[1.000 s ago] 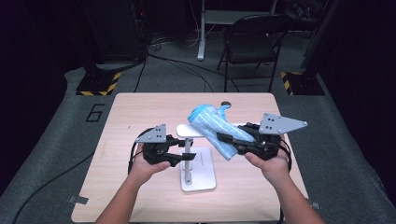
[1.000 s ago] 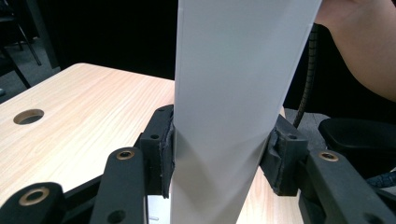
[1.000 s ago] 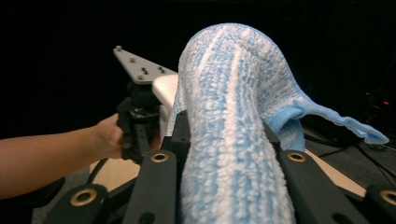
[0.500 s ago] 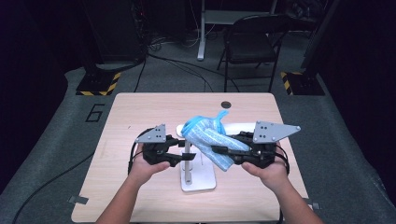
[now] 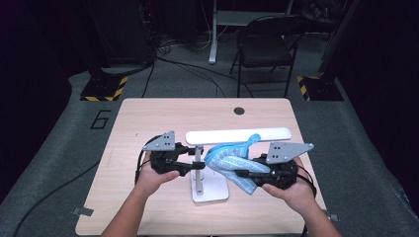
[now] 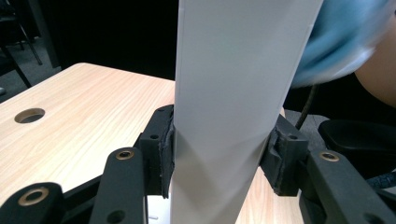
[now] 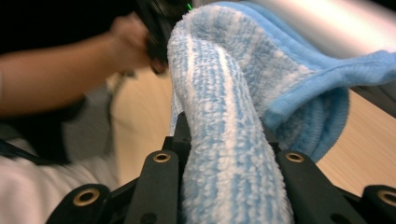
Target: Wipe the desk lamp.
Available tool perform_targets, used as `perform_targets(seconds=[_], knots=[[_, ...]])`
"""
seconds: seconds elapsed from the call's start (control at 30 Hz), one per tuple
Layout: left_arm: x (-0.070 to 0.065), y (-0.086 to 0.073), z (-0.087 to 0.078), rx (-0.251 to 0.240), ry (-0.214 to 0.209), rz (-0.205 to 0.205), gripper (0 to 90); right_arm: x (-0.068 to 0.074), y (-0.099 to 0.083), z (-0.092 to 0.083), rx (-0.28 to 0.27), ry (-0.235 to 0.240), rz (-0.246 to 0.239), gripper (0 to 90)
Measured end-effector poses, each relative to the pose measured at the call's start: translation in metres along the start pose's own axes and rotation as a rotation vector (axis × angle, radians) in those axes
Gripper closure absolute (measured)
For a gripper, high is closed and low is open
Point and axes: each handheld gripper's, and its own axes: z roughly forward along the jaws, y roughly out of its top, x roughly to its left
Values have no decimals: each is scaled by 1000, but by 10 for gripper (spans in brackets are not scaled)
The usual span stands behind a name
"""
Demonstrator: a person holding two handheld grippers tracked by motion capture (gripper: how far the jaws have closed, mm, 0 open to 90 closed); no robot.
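In the high view, a white lamp [image 5: 210, 190] stands on the wooden table [image 5: 148, 118], with a flat base, a thin post and a long bar on top. The left gripper [image 5: 190, 164] clamps the post, probably to keep the lamp from tipping. The right gripper [image 5: 237, 173] holds a blue striped cloth [image 5: 228, 163] just beside the post, under the bar; one corner of the cloth reaches up to the bar. I judge that the cloth is for wiping the lamp, and that is why one hand holds it steady.

In the left gripper view, the two black jaws press on both sides of the white post [image 6: 233, 107], so the grip is firm. A blurred piece of the blue cloth [image 6: 341, 42] is at the upper right.

In the right gripper view, the jaws are closed tight on a thick fold of the cloth [image 7: 229, 140], which bulges above them. Behind it lies the pale bar [image 7: 327, 21], and farther away the left hand [image 7: 128, 39] with its gripper.
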Motion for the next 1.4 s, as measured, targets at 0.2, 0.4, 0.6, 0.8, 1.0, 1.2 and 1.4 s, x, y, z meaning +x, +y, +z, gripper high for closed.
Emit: perform_targets(seconds=[0.2, 0.4, 0.6, 0.8, 1.0, 1.2, 1.4], knots=[[0, 1, 1, 7, 5, 2, 509, -6, -19, 7, 79, -45, 58, 704], [0, 0, 0, -2, 4, -7, 505, -6, -29, 17, 143, -84, 109, 698], [-1, 0, 0, -3, 5, -4, 502, -5, -46, 28, 187, -94, 131, 696], [0, -3, 1, -9, 16, -1, 482, -9, -64, 40, 221, -126, 147, 695], [-1, -12, 6, 25, 19, 1, 479, -19, -87, 48, 242, -158, 201, 695], [-1, -17, 9, 44, 27, 9, 483, -24, -106, 49, 258, -217, 239, 694], [-1, -19, 8, 47, 24, 3, 482, -30, -128, 46, 274, -306, 294, 693]])
